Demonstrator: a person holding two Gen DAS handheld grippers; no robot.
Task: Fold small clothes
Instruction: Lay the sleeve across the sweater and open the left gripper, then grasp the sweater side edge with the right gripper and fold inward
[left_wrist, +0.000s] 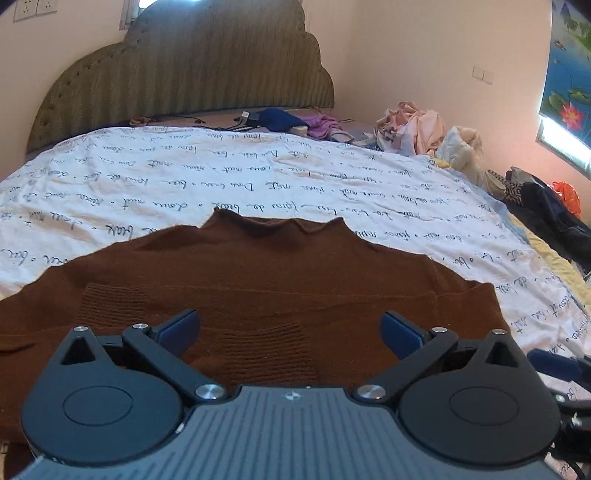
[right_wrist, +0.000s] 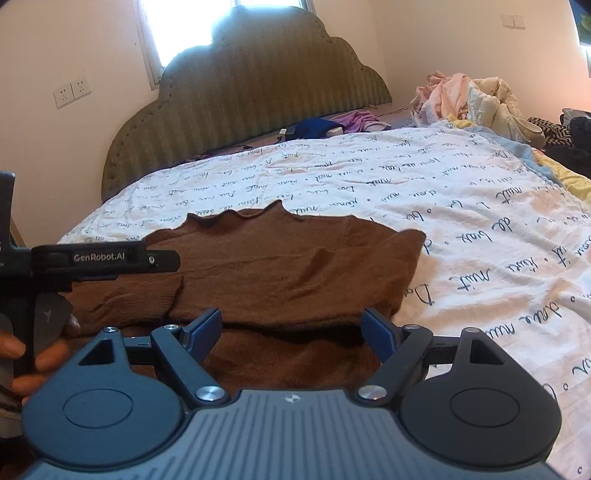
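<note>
Bed (left_wrist: 369, 177): covered by a white sheet printed with dark handwritten script; fills most of both views.

Headboard (left_wrist: 184, 74): olive green, ribbed, scalloped top edge, set against a pale wall at the far end of the bed.

Brown sweater (left_wrist: 258, 277): knit, with a wavy raised collar pointing toward the headboard. Lies flat on the sheet at the near end of the bed, directly under both grippers. In the right wrist view its near part is doubled over, a folded edge running crosswise just ahead of the fingers, and a sleeve cuff lies across the body at left.

Heap of clothes (left_wrist: 424, 129): pink, cream and pale blue pieces piled at the far right corner of the bed, well apart from the sweater.

Dark blue cloth (left_wrist: 277, 118) and purple cloth (left_wrist: 325, 125): side by side near the foot of the headboard.

Left gripper (left_wrist: 290, 328): black body, blue-padded fingers spread wide, released, nothing between them; poised just above the sweater. Seen from the side in the right wrist view, at far left, held by a hand (right_wrist: 22, 354).

Right gripper (right_wrist: 291, 330): same build, fingers parted, released, over the folded edge of the sweater; whether they touch the knit cannot be told.

Wall sockets (right_wrist: 72, 92): a white pair, left of the headboard.
</note>
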